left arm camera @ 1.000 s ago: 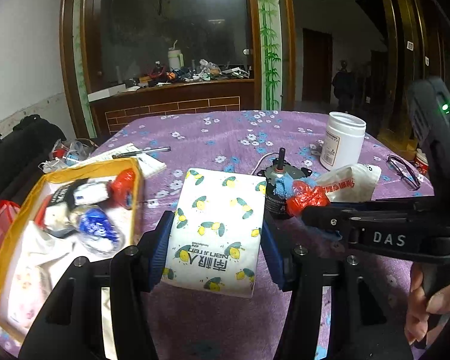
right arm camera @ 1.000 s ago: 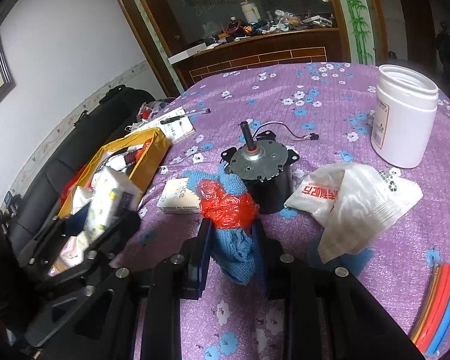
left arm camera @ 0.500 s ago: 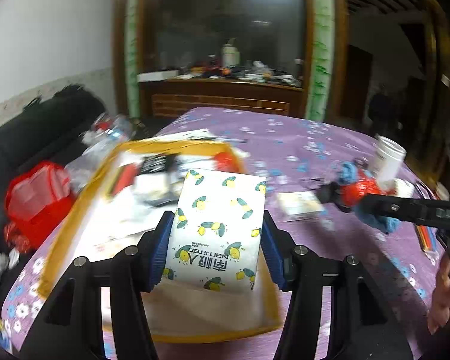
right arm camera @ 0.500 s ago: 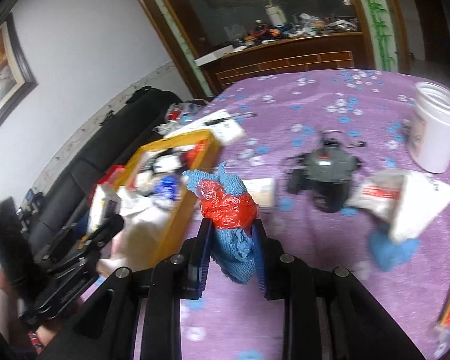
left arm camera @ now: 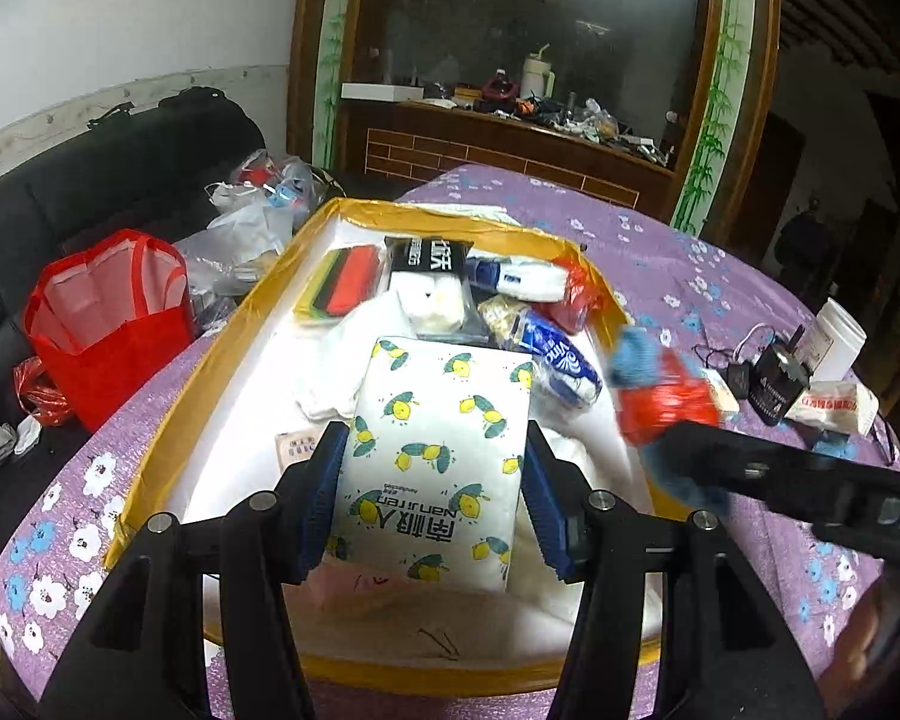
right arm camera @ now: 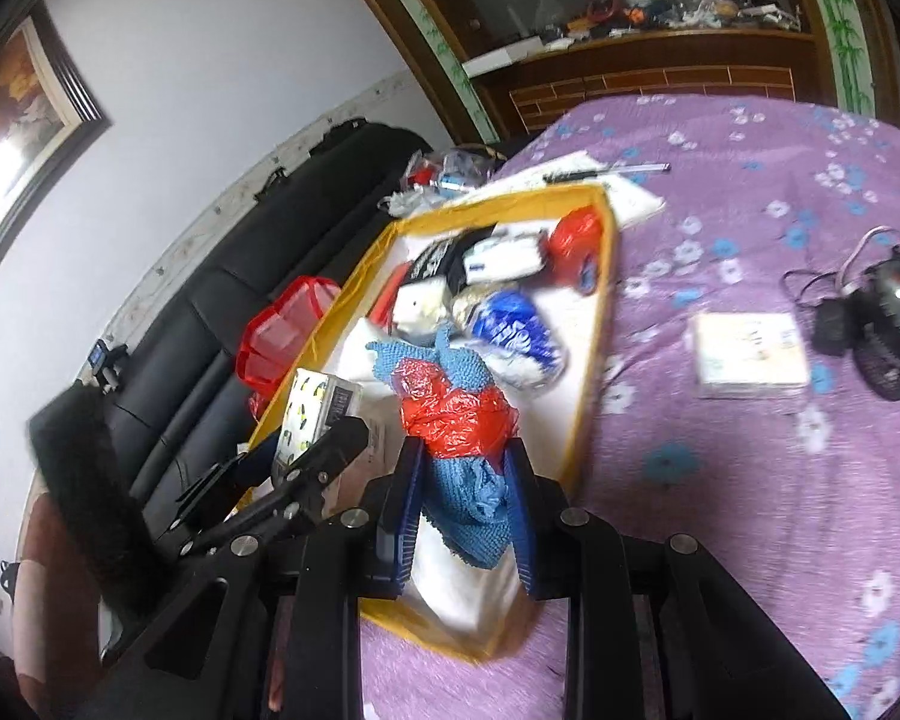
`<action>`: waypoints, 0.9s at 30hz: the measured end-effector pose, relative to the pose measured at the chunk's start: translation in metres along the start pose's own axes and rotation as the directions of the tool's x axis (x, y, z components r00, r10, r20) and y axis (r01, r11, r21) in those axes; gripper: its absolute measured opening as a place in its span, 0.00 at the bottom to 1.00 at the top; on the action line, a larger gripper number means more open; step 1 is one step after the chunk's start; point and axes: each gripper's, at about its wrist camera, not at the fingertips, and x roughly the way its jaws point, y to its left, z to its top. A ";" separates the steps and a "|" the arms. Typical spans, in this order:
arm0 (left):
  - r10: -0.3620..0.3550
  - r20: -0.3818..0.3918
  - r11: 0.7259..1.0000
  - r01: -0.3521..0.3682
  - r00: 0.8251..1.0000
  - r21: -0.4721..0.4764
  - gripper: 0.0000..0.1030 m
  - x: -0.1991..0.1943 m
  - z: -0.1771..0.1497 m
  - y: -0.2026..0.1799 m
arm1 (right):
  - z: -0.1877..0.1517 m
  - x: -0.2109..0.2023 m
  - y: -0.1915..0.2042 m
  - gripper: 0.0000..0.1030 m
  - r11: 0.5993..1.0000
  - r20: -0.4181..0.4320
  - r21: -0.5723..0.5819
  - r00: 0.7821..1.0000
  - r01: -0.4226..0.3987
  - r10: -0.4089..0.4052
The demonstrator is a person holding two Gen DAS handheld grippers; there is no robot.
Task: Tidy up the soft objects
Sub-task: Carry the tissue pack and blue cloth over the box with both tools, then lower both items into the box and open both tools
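My left gripper (left arm camera: 432, 498) is shut on a white tissue pack (left arm camera: 438, 456) printed with lemons, held above the yellow-rimmed box (left arm camera: 252, 312). That box holds several soft packs, among them a blue and white one (left arm camera: 561, 354) and a red bag (left arm camera: 576, 294). My right gripper (right arm camera: 465, 510) is shut on a blue knitted cloth bundled with red plastic (right arm camera: 456, 414), hanging over the box's right rim (right arm camera: 600, 324). In the left wrist view this bundle (left arm camera: 660, 390) and the right gripper's arm come in from the right. The right wrist view shows the tissue pack (right arm camera: 315, 414) at the box's left side.
A small white box (right arm camera: 750, 354) and a black motor with wires (right arm camera: 888, 324) lie on the purple flowered tablecloth (right arm camera: 750, 210). A white jar (left arm camera: 837, 339) and a white packet (left arm camera: 834, 408) sit at the far right. A red bag (left arm camera: 108, 324) and a black sofa (left arm camera: 90, 180) stand left of the table.
Both grippers have swung left from the middle of the table to above the yellow-rimmed box, each keeping its load. The motor and jar now lie far to the right.
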 end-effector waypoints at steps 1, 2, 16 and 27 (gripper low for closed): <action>-0.004 -0.002 1.000 0.004 1.000 -0.004 0.53 0.000 0.001 0.001 | 0.000 0.005 0.000 0.25 1.000 -0.008 0.005 1.000 0.000 0.000; -0.003 -0.001 1.000 0.003 1.000 -0.007 0.53 0.000 0.001 0.002 | 0.001 0.010 0.000 0.25 1.000 -0.014 0.009 1.000 0.002 -0.002; 0.043 -0.021 0.999 -0.043 0.999 -0.010 0.53 0.004 0.001 0.005 | -0.008 0.032 -0.001 0.28 0.998 0.001 -0.024 0.998 0.060 -0.060; 0.067 -0.021 0.997 -0.068 0.998 -0.022 0.54 0.005 0.001 0.009 | -0.009 0.021 0.000 0.45 1.000 0.026 -0.027 1.000 -0.015 0.016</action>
